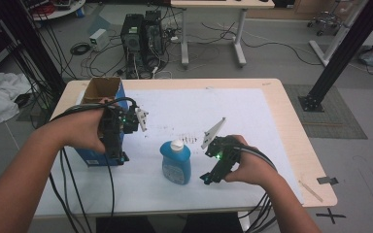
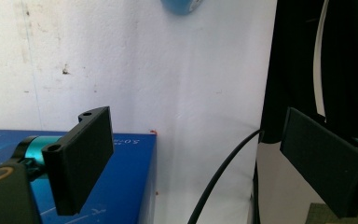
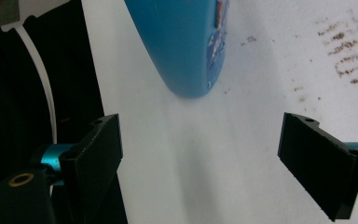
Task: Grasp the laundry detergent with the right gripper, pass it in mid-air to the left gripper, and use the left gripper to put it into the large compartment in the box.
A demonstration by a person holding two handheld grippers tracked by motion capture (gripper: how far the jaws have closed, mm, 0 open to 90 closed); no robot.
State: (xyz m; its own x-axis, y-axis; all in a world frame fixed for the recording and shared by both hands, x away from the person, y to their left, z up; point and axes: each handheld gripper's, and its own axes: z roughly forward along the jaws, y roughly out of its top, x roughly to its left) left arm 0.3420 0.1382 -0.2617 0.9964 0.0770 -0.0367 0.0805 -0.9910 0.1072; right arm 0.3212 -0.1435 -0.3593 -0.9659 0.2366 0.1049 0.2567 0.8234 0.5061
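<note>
We're looking down on a pale wooden table (image 1: 291, 126) covered by a white paper sheet (image 1: 194, 111), and right in the middle lies the flat blue plastic bottle with a white cap (image 1: 176, 160). It's on its back, long axis running away from us, cap end pointing toward the far edge of the table, rounded base toward the near edge.

Over to our right gripper (image 1: 212, 174): it sits just beside the bottle, close but not touching. In the right gripper view, the jaws are spread wide with nothing between them, and the bottle (image 3: 186, 42) sits ahead of them with its blue body filling the top.

Now our left gripper (image 1: 118, 154): it hovers over the tall blue cardboard box with an open brown top (image 1: 99, 97) at the left side of the sheet. In the left gripper view its jaws are also wide apart, empty, one jaw above the blue box (image 2: 121, 182), and a sliver of the bottle (image 2: 181, 5) peeks in at the top edge.

A smudged brown stain (image 1: 182, 138) marks the paper just beyond the cap.
</note>
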